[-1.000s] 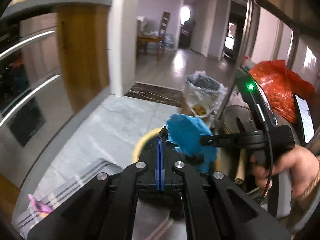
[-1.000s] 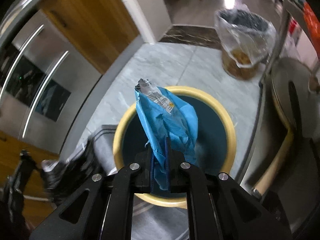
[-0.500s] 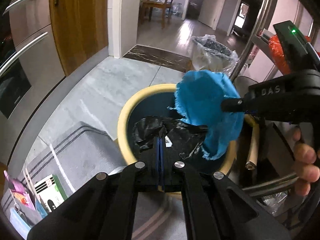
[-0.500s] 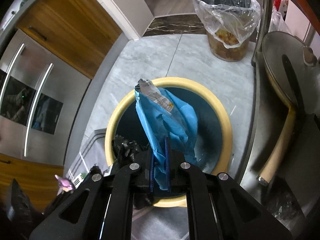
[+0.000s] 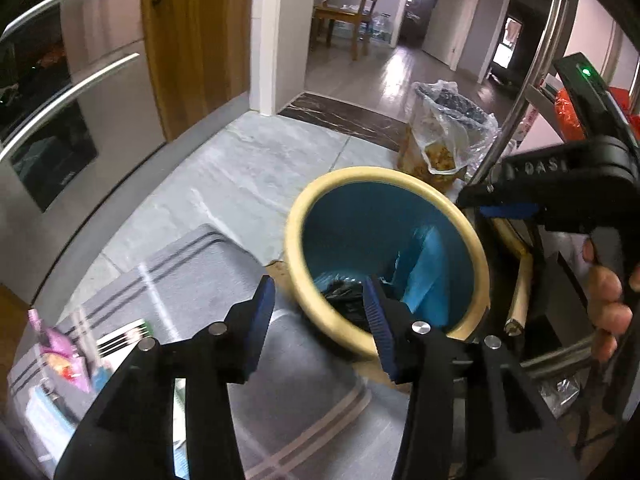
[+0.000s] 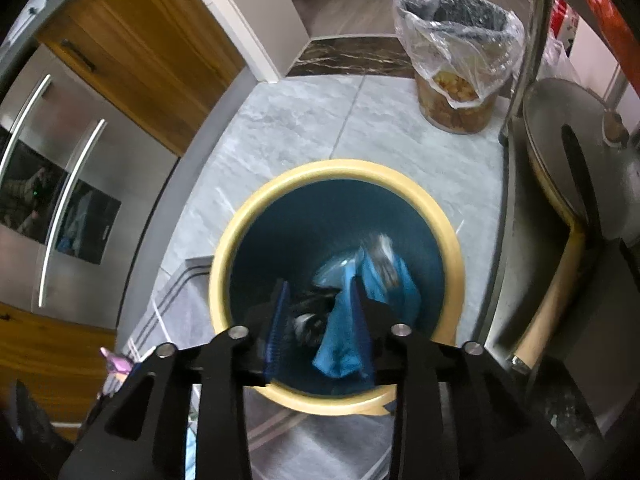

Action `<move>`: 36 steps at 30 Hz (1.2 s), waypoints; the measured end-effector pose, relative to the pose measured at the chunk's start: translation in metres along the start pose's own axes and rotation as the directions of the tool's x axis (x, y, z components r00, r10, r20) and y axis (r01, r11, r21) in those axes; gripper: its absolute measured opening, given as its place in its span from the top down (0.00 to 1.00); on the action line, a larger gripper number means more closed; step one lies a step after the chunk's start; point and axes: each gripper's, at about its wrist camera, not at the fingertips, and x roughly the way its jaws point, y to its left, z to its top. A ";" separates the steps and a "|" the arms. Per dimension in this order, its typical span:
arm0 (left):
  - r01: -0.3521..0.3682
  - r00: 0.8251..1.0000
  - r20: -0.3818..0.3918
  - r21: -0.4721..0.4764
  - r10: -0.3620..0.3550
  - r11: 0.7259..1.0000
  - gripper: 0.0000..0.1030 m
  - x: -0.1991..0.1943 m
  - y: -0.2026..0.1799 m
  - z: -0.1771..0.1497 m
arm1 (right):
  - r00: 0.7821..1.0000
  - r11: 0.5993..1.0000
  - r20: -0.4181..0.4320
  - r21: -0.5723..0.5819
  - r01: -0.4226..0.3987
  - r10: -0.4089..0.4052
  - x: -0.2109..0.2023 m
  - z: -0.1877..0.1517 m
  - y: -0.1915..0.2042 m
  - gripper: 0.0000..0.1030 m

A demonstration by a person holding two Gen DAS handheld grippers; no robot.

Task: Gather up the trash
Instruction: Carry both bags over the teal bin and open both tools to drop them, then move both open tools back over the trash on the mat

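Blue wrapper [image 6: 340, 340] lies in the bin [image 6: 240, 216], below the opening right claw [image 6: 320, 320].

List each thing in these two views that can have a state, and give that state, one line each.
Left gripper: opening, nothing between its fingers.
Right gripper: opening, blue wrapper beside one finger.
Yellow-rimmed bin: uncovered, holding trash.
Black wrapper: inside the bin.
Lined bin: partly filled.

We see the round bin [image 6: 336, 406] standing on the tiled floor [image 6: 280, 128], with a wrapper [image 6: 348, 332] and a crumpled bag [image 6: 316, 312] lying inside it. Behind it, well apart, stands a lined bucket [image 6: 456, 60]. A mat [image 5: 192, 264] lies to the bin's left, touching its base, with small packets [image 5: 60, 356] on the mat's near left end.
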 end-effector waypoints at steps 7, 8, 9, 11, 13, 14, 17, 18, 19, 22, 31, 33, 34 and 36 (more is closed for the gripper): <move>-0.059 0.996 0.062 -0.039 0.061 0.998 0.34 -0.067 0.032 -0.010 | 0.998 0.998 0.057 -0.059 -0.026 0.029 -0.016 -0.008 0.034 0.25; -0.068 0.995 0.071 -0.047 0.071 0.997 0.30 -0.076 0.037 -0.013 | 0.997 0.997 0.072 -0.073 -0.030 0.035 -0.020 -0.011 0.040 0.22; -0.082 0.993 0.079 -0.058 0.087 0.995 0.28 -0.089 0.043 -0.016 | 0.996 0.995 0.082 -0.090 -0.035 0.042 -0.023 -0.014 0.046 0.21; -0.106 0.990 0.088 -0.077 0.112 0.991 0.22 -0.108 0.055 -0.023 | 0.994 0.991 0.095 -0.130 -0.041 0.054 -0.028 -0.021 0.058 0.16; -0.132 0.985 0.100 -0.104 0.142 0.986 0.16 -0.129 0.068 -0.032 | 0.992 0.984 0.101 -0.171 -0.054 0.072 -0.032 -0.028 0.070 0.13; -0.145 0.982 0.108 -0.121 0.158 0.982 0.12 -0.141 0.076 -0.038 | 0.991 0.981 0.106 -0.187 -0.059 0.080 -0.034 -0.032 0.075 0.11; -0.180 0.973 0.113 -0.169 0.201 0.969 0.07 -0.166 0.099 -0.056 | 0.989 0.977 0.110 -0.200 -0.070 0.094 -0.034 -0.039 0.087 0.10; -0.189 0.971 0.112 -0.181 0.211 0.965 0.07 -0.171 0.105 -0.061 | 0.990 0.977 0.103 -0.201 -0.071 0.093 -0.031 -0.042 0.091 0.10; -0.202 0.968 0.109 -0.198 0.227 0.959 0.07 -0.177 0.113 -0.068 | 0.991 0.977 0.092 -0.201 -0.074 0.094 -0.028 -0.045 0.096 0.10; -0.262 0.951 0.097 -0.249 0.293 0.932 0.06 -0.186 0.139 -0.090 | 0.994 0.973 0.051 -0.216 -0.083 0.096 -0.021 -0.055 0.109 0.10; -0.328 0.928 0.044 -0.380 0.371 0.865 0.06 -0.183 0.194 -0.131 | 0.996 0.935 0.012 -0.347 -0.080 0.089 -0.008 -0.090 0.158 0.10; -0.347 0.923 0.017 -0.396 0.385 0.850 0.06 -0.177 0.204 -0.135 | 0.995 0.925 -0.009 -0.368 -0.093 0.096 -0.004 -0.098 0.167 0.10; -0.357 0.920 0.005 -0.401 0.392 0.843 0.06 -0.176 0.210 -0.137 | 0.995 0.921 -0.019 -0.376 -0.099 0.100 -0.002 -0.101 0.171 0.10; -0.380 0.912 -0.011 -0.407 0.411 0.831 0.06 -0.173 0.218 -0.141 | 0.995 0.905 -0.036 -0.412 -0.103 0.097 0.002 -0.113 0.182 0.10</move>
